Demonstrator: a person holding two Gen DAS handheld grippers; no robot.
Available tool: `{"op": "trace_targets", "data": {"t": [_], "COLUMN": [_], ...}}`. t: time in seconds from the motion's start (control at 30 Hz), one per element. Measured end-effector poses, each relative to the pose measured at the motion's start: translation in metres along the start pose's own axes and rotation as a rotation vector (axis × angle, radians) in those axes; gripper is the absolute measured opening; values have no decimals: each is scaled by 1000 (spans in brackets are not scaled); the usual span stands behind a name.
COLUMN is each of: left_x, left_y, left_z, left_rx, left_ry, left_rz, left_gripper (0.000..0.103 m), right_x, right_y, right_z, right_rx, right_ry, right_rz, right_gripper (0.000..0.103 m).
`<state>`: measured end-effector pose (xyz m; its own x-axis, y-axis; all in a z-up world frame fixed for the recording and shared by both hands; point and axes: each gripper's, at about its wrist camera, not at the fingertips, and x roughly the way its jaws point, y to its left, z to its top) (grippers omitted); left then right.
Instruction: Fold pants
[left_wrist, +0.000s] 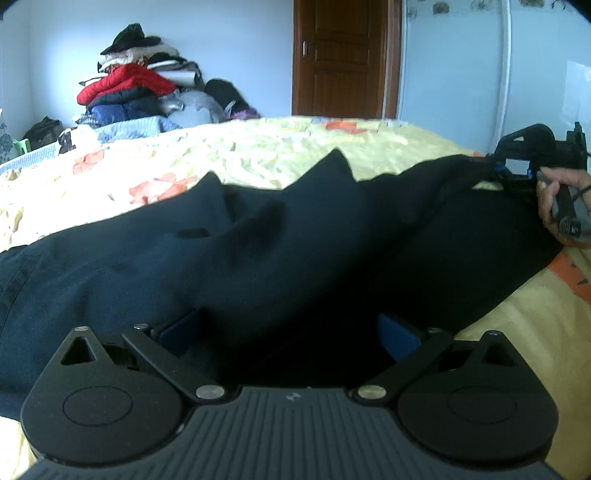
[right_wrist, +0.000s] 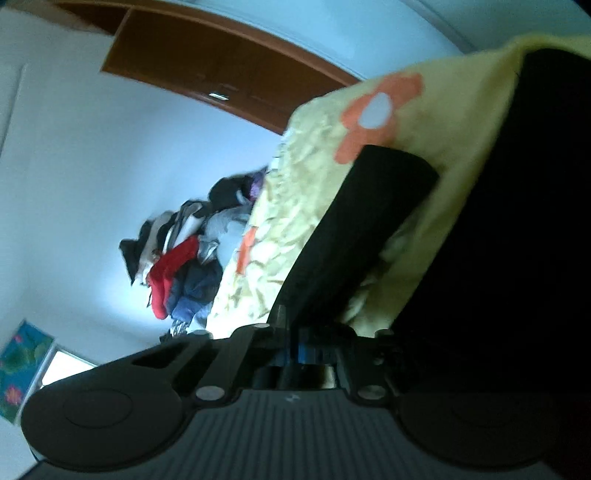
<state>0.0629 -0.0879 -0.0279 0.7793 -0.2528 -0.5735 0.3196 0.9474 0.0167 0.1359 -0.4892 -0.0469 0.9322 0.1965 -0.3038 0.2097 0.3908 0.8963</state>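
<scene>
Dark navy pants (left_wrist: 258, 251) lie rumpled across a yellow flowered bedspread (left_wrist: 258, 147). My left gripper (left_wrist: 288, 332) is open, its blue pads (left_wrist: 177, 332) wide apart at the near edge of the pants, with dark cloth lying between them. At the far right a hand (left_wrist: 554, 206) holds my right gripper (left_wrist: 495, 170), which is shut on an edge of the pants. In the right wrist view that gripper (right_wrist: 295, 350) is rolled sideways with its pads pressed together. A pants leg (right_wrist: 369, 221) runs away from it, and more dark cloth fills the right side.
A pile of clothes (left_wrist: 136, 88) with a red jacket sits at the far left end of the bed. A brown wooden door (left_wrist: 343, 55) stands behind the bed. Bare bedspread lies beyond the pants.
</scene>
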Motion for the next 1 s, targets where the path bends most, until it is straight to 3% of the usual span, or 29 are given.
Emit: {"op": "trace_targets", "data": {"t": [0.1, 0.3, 0.47, 0.63, 0.73, 0.8, 0.87, 1.0], "left_x": [-11, -12, 4, 23, 31, 35, 40, 43], "left_y": [-9, -61, -101, -127, -122, -113, -99, -73], "left_z": [7, 36, 39, 31, 31, 36, 43, 53], "left_rx": [60, 327, 467, 548, 499, 421, 313, 134], "left_ry": [-54, -146, -154, -145, -130, -95, -44, -23], "left_rz": [-20, -45, -86, -57, -49, -82, -134, -198], "left_gripper": [100, 101, 99, 93, 78, 59, 28, 8], "right_x": [-16, -36, -47, -58, -65, -68, -70, -58], "right_y": [13, 42, 67, 85, 91, 94, 94, 83], "right_z": [1, 11, 15, 19, 21, 23, 25, 32], "right_rx": [-46, -53, -64, -83, -107, -132, -152, -158], "right_ry": [-15, -15, -9, -3, 4, 2, -3, 25], "right_rz": [50, 179, 258, 306, 318, 314, 300, 232], "right_gripper": [4, 4, 4, 4, 4, 4, 4, 4]}}
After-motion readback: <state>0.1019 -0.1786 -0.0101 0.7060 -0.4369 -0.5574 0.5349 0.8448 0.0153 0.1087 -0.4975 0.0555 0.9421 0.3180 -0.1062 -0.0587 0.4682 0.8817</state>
